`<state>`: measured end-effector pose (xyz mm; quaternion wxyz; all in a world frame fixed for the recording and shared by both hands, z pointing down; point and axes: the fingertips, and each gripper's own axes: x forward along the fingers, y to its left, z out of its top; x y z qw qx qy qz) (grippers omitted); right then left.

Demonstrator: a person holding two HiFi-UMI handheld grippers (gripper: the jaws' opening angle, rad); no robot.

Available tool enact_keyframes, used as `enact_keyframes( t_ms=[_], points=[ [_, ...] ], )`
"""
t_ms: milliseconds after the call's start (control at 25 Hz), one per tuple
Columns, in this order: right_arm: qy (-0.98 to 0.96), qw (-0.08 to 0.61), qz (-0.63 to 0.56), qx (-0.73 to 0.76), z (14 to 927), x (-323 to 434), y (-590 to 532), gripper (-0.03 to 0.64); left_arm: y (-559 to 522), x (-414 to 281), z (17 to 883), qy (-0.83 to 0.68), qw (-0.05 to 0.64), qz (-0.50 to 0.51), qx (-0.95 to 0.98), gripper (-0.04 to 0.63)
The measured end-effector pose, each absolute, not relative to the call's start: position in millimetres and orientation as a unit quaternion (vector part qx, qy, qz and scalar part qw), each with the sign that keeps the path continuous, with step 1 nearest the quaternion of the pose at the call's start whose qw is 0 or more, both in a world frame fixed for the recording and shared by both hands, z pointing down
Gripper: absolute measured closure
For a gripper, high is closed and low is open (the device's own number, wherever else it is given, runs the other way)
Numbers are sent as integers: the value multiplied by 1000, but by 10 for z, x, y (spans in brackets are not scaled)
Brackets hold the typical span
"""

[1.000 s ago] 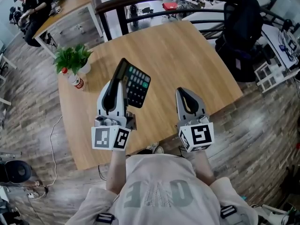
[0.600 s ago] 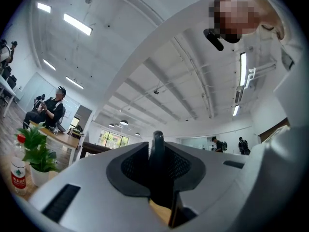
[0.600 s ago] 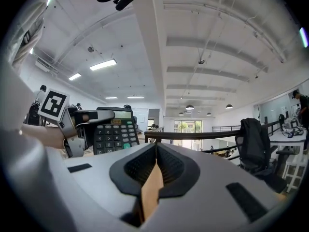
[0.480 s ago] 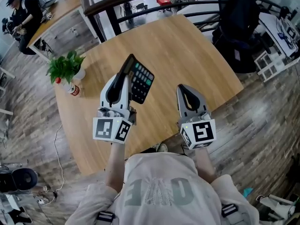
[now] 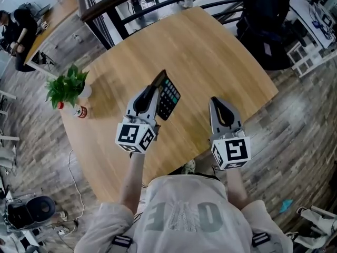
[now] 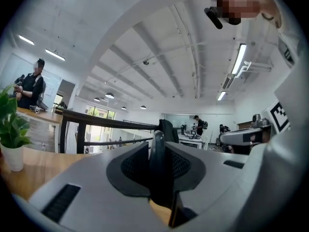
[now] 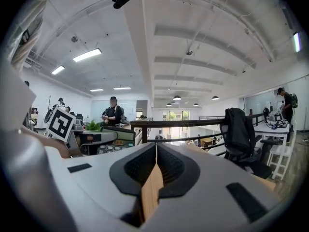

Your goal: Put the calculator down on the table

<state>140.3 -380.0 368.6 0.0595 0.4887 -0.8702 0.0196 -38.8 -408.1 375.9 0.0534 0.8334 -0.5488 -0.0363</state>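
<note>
Near left side of the calculator (image 5: 169,96) hidden behind the left gripper (image 5: 154,88) in the head view. In the left gripper view only its thin edge seen, keys out of sight. Near edge of the desk (image 5: 210,51) covered by the person's torso. Label on the small bottle (image 5: 79,111) too small to read. Black chair (image 5: 263,20) cut off at the far edge.

Head camera looks steeply down; gripper cameras look level across table (image 5: 210,51)
</note>
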Motion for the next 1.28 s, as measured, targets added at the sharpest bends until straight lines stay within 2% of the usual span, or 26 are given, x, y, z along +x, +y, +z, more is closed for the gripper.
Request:
enact_keyframes(
  t_ms=[520, 840, 1040, 1280],
  points=[
    [-854, 120, 63, 503, 4185, 1359, -4107, 595, -4654, -360, 4981, -471, 160, 11, 867, 517],
    [-854, 129, 114, 490, 4496, 1181, -4129, 595, -4760, -430, 5324, -455, 220, -27, 863, 517],
    [-860, 146, 126, 473, 4626, 1019, -4064, 595, -4770, -433, 5495, -457, 220, -11, 862, 513],
    [-867, 129, 129, 464, 4504, 910, -4082, 595, -4813, -482, 5563, -496, 152, 62, 853, 472]
  ],
)
